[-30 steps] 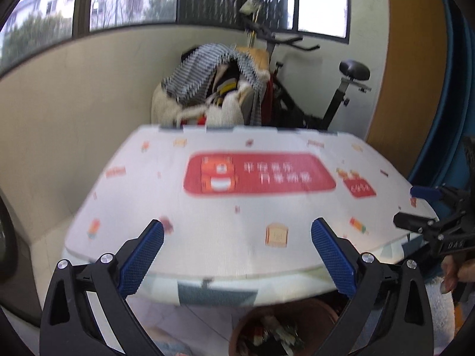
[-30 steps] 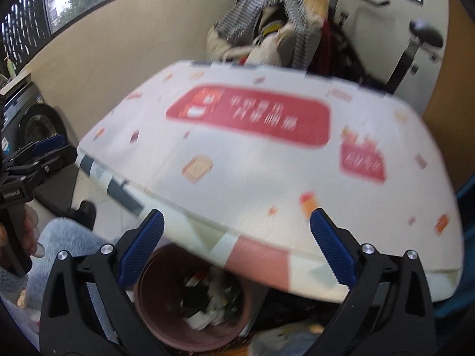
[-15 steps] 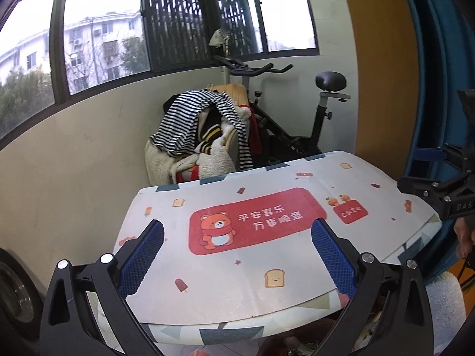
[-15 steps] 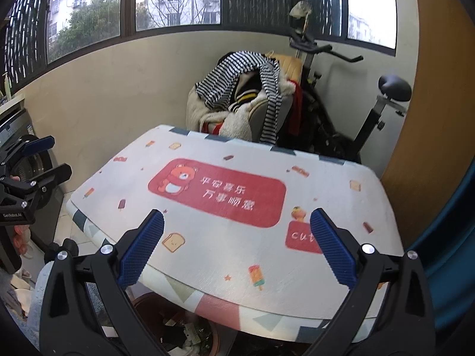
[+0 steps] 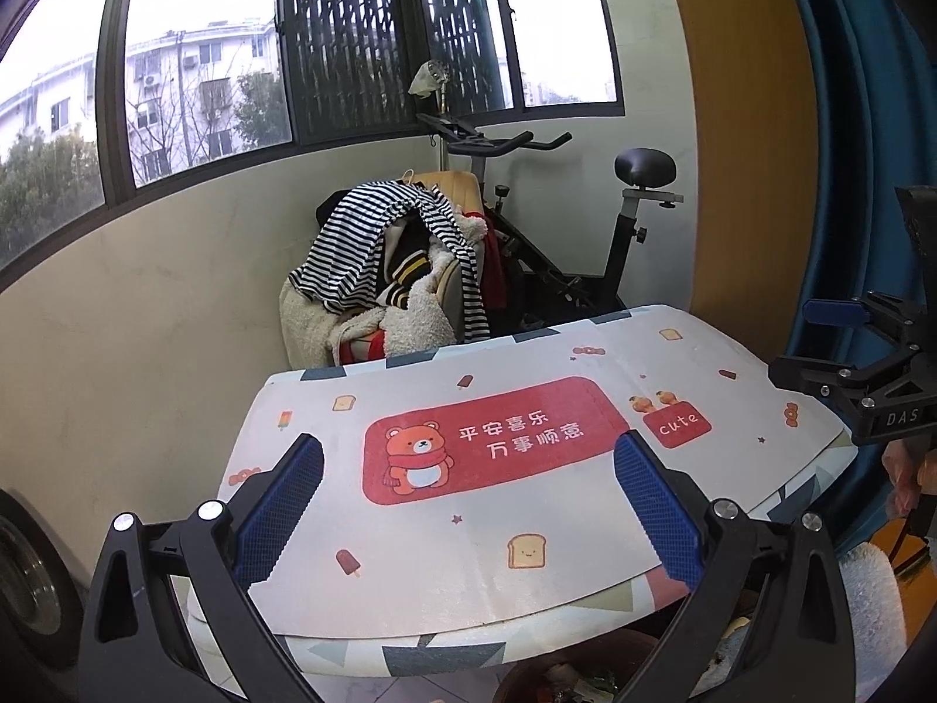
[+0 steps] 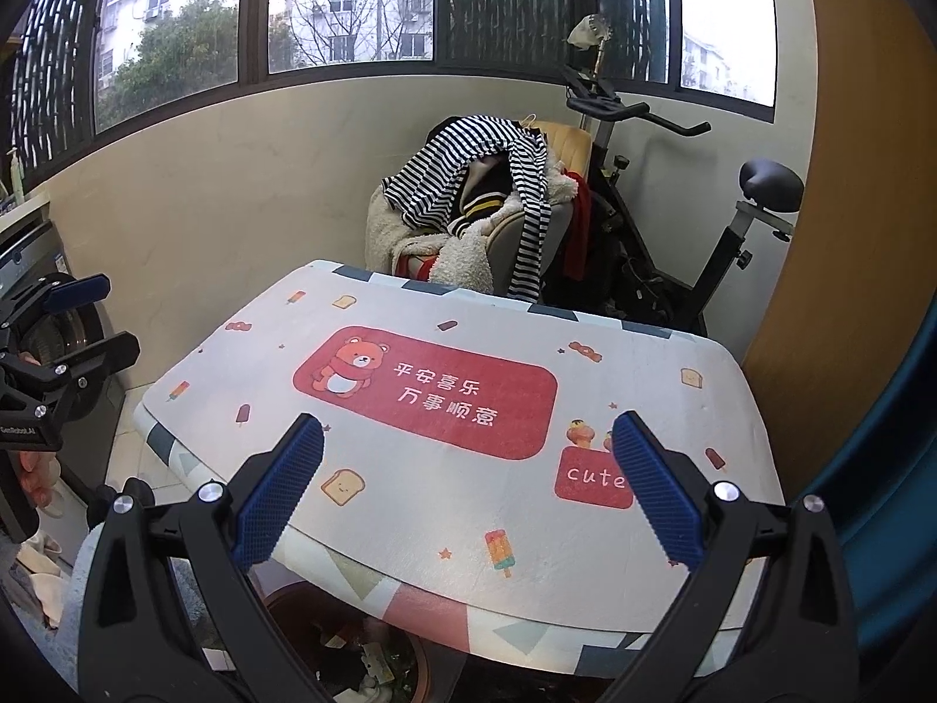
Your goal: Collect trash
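**Both claws wide apart above the table, trash in the bin below**

You hold the left claw (image 5: 468,492) over the near edge of the table (image 5: 527,521), its two blue pads spread wide with nothing between them. Your right claw (image 6: 468,474) hangs the same way over the table's near edge, pads far apart and empty. Each claw shows in the other's camera: the right one at the right border of the left view (image 5: 843,351), the left one at the left border of the right view (image 6: 64,322), both with their fingers parted.

The table carries a pale mat (image 6: 644,527) printed with a red panel (image 6: 427,392) that shows a bear and white characters, a smaller red "cute" label (image 6: 591,477) near the right, and small toast and ice-lolly pictures scattered about.

The trash (image 6: 363,662) lies in a reddish-brown round bin (image 6: 287,603) that stands on the floor, partly under the near edge of the table, below your claws. In the left view only its rim and a little of the contents show at the bottom edge (image 5: 562,679).

Beyond the table a chair (image 5: 451,187) is heaped with clothes, a striped top (image 5: 363,240) draped over the heap. An exercise bike (image 5: 621,246) stands just beside it, under the windows (image 5: 193,94).
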A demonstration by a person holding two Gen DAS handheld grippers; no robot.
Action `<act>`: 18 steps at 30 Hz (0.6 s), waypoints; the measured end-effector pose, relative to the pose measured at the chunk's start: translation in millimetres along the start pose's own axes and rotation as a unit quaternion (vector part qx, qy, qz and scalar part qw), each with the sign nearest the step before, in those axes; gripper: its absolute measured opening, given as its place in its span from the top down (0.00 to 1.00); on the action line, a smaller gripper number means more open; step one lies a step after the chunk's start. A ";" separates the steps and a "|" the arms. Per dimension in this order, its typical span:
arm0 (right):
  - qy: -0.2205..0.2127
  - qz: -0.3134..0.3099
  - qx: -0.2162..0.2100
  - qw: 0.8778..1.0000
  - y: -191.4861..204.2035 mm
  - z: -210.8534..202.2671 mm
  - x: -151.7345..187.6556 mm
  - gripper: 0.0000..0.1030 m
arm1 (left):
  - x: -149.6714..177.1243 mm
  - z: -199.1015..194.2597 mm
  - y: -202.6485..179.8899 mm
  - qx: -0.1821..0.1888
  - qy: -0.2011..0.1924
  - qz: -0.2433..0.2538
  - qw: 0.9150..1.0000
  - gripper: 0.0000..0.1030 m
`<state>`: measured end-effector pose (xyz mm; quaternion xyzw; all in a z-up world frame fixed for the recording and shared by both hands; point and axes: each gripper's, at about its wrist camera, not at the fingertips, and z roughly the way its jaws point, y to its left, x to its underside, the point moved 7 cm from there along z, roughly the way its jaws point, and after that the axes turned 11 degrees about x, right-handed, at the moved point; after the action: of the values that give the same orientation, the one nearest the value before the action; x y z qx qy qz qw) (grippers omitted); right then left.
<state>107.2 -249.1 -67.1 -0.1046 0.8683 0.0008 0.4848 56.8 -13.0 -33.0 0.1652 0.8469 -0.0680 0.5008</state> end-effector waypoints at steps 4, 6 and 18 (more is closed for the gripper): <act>0.000 0.000 0.000 1.000 1.0 -0.3 0.7 0.06 | 0.2 -0.9 -3.2 0.001 -0.002 0.003 1.000 0.06; 0.001 -0.001 0.000 1.000 -0.5 -1.4 -0.8 0.06 | 0.6 -0.9 -2.7 0.001 -0.002 0.002 1.000 0.06; 0.001 0.000 0.000 1.000 2.6 1.1 1.4 0.06 | -0.3 1.0 -4.0 -0.012 0.000 0.002 1.000 0.06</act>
<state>106.9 -246.7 -69.1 -0.1048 0.8686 0.0007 0.4843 56.3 -17.1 -33.4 0.1607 0.8472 -0.0569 0.5032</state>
